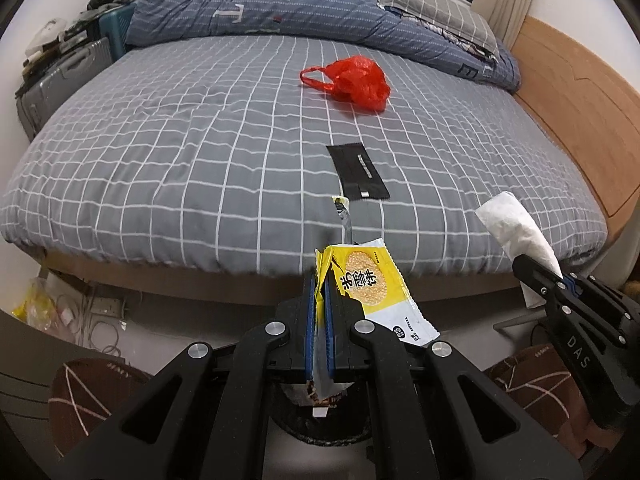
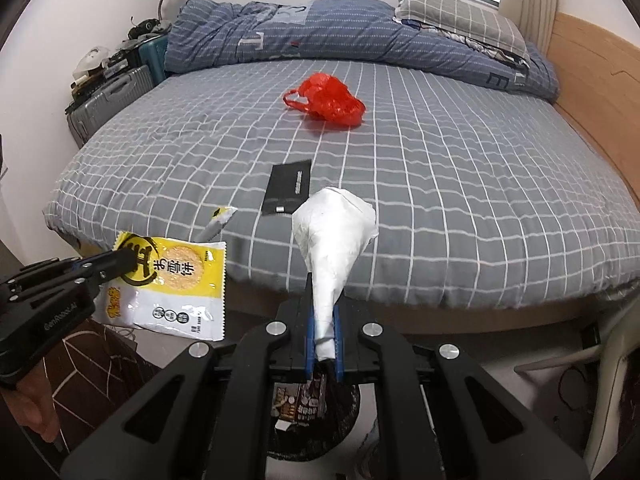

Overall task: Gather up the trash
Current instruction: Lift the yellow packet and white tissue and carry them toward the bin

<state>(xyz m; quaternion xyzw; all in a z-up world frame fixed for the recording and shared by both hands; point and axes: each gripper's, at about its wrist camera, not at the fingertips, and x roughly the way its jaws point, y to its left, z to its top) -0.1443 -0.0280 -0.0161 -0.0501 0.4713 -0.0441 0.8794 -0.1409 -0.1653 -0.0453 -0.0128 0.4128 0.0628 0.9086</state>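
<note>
Hand-held gripper, left [image 1: 320,280]: we read it as clenched on the yellow snack wrapper [image 1: 372,284], pinched along one edge between the blue pads.
Hand-held gripper, right [image 2: 323,312]: clenched on the narrow end of the white tissue [image 2: 334,236].
Bin [image 2: 312,412]: a dark round bin sits on the floor directly below both grippers, just off the foot of the bed [image 1: 160,160]; a brown carton already lies in it.
Progress, done: we judge two pieces lifted clear of the bed and carried over the bin, with neither let go yet.
Progress, left: the red plastic bag [image 1: 352,80] near mid-bed, the black sachet [image 1: 358,172] closer to the foot edge, and a small torn wrapper strip [image 1: 342,212] just beside the sachet all lie uncollected.
Wrapper orientation: in the right wrist view its long axis runs roughly up and down, printed face toward that camera, the free end hanging toward the floor.
Tissue orientation: long axis in line with the fingers; it flares from the pinched end into a cone that points away toward the bed.
Sachet orientation: flat, long axis running from the foot edge toward the red plastic bag.
</note>
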